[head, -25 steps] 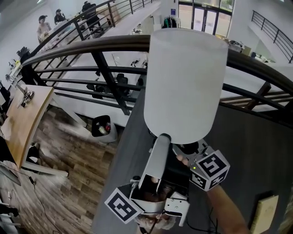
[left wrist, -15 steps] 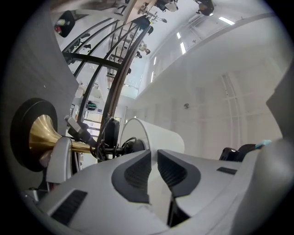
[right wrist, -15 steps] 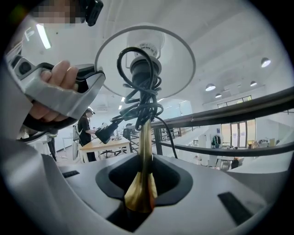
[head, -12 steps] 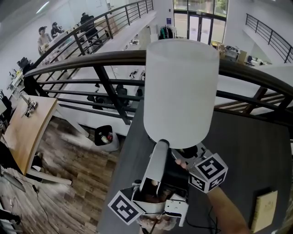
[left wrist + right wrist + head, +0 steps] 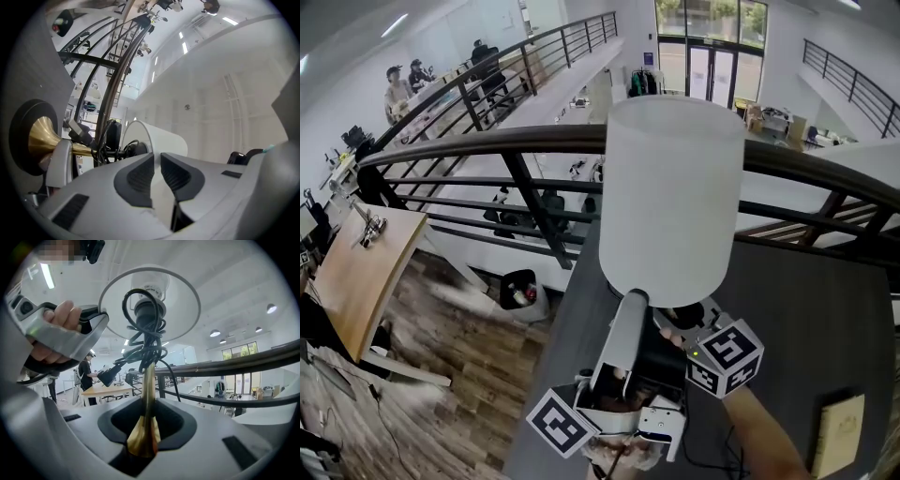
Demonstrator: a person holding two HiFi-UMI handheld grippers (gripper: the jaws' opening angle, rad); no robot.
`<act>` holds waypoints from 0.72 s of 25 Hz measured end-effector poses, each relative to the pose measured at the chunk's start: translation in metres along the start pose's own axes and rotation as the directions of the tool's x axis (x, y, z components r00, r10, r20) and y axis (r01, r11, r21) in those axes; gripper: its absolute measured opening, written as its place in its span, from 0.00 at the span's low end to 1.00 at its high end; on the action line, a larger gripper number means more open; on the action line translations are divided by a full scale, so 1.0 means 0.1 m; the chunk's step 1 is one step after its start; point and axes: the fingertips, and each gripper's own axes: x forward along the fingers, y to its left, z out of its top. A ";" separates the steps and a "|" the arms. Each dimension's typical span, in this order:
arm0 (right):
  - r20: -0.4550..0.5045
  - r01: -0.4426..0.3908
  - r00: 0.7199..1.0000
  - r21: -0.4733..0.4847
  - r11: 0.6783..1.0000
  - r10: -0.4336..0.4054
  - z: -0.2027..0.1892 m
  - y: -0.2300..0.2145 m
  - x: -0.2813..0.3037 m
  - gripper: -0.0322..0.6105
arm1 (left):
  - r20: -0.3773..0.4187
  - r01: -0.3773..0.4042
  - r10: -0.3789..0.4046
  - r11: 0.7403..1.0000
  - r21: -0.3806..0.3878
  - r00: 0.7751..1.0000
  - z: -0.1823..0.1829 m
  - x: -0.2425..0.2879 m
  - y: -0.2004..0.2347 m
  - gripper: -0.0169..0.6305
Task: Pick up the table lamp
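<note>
The table lamp has a white cylinder shade (image 5: 670, 197), a brass stem (image 5: 148, 385) and a black base (image 5: 18, 140). It hangs in the air over the dark table, held by both grippers. My left gripper (image 5: 631, 298) reaches up to the shade's lower rim, and in the left gripper view its jaws (image 5: 157, 161) pinch the shade wall (image 5: 157, 138). My right gripper (image 5: 146, 427) is shut on the flared foot of the stem. A black cord (image 5: 143, 345) is wound round the stem under the socket. In the head view the shade hides the right jaws; only the marker cube (image 5: 727, 356) shows.
A black railing (image 5: 516, 141) runs behind the lamp, with a lower floor beyond it holding a wooden desk (image 5: 356, 272) and a bin (image 5: 517, 289). The dark grey table (image 5: 825, 309) lies below, with a tan book (image 5: 836, 431) near its right edge. People stand far off.
The lamp has risen against the railing, its shade top now standing above the top rail. Both grippers have gone up with it and keep the same hold.
</note>
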 end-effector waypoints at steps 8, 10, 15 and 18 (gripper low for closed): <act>0.008 -0.006 1.000 -0.001 1.000 0.006 0.09 0.05 -0.06 0.23 | 0.001 0.010 -0.010 1.000 0.005 1.000 -0.04 0.00 -0.12 0.15; 0.009 -0.003 1.000 0.004 1.000 0.003 0.09 0.05 -0.06 0.23 | 0.001 0.012 -0.012 1.000 0.007 1.000 -0.04 -0.01 -0.12 0.15; 0.014 -0.016 1.000 -0.004 1.000 0.016 0.12 0.08 -0.05 0.23 | 0.005 0.018 -0.018 1.000 0.010 1.000 -0.03 0.00 -0.14 0.15; 0.016 -0.014 1.000 -0.007 1.000 0.014 0.12 0.08 -0.05 0.23 | 0.005 0.020 -0.020 1.000 0.010 1.000 -0.03 -0.01 -0.15 0.15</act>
